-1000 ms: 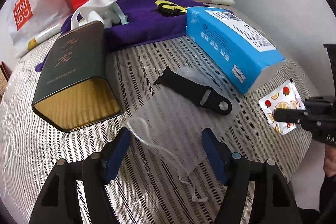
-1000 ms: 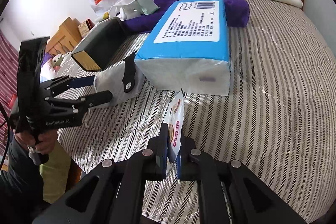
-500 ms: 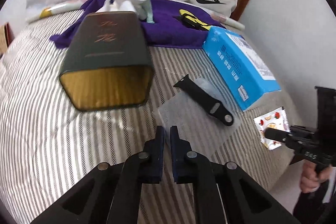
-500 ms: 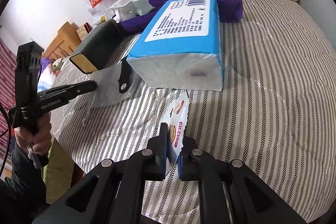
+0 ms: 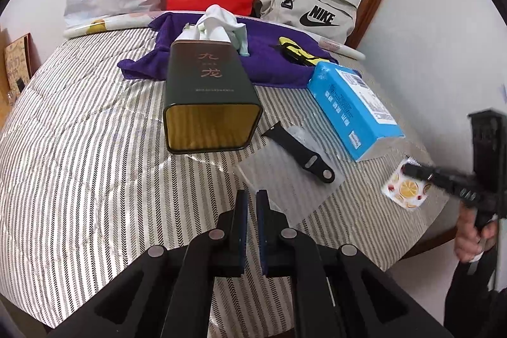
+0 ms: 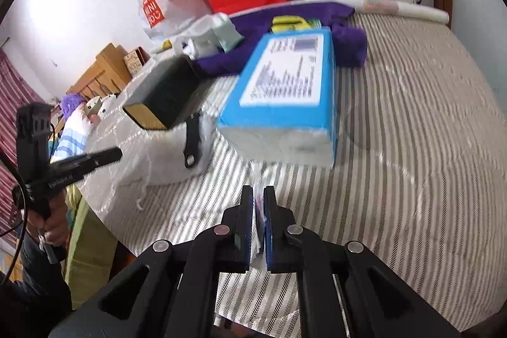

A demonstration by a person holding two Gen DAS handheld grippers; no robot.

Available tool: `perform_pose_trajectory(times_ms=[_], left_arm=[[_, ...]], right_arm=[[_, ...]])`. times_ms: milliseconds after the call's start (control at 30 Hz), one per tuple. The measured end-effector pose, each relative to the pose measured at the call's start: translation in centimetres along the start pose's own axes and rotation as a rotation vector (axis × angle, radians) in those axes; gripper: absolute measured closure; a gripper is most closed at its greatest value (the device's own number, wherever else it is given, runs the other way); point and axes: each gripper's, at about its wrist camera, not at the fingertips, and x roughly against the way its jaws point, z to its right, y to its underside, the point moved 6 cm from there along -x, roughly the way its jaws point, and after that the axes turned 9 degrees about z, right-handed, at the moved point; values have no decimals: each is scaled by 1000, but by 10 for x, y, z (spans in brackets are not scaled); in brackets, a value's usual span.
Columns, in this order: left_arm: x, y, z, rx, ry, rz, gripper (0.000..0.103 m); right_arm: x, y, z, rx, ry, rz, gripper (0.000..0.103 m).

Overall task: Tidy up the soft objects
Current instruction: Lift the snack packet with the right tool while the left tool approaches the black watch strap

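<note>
Here, the right hand-held gripper [image 6: 259, 195] grasps a fruit-print packet [image 5: 406, 186]; the left hand-held gripper [image 5: 250, 198], at nine o'clock, pinches a clear bag's [image 5: 285, 176] corner.

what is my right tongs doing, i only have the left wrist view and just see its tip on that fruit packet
observer: In the right wrist view the right tongs are shut on the fruit packet, which stands edge-on between the fingers.
operator: ok and the mask under the black strap, all of it on the bed
observer: Not quite. The black strap lies on the white mask, and the mask's ear loop dangles at the edge of the bed. The left tongs reach its near edge; whether they grip it, I cannot tell.
</note>
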Motion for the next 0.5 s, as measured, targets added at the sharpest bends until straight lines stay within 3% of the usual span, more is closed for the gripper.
perform_pose_trajectory(times_ms=[167,500], left_arm=[[-14,6,2,16,21,-38,97],[-20,10,5,38,69,-67,93]], right_arm=[[-4,-10,-3,41,31,-16,97],[-19,22,-6,76,37,-128,95]])
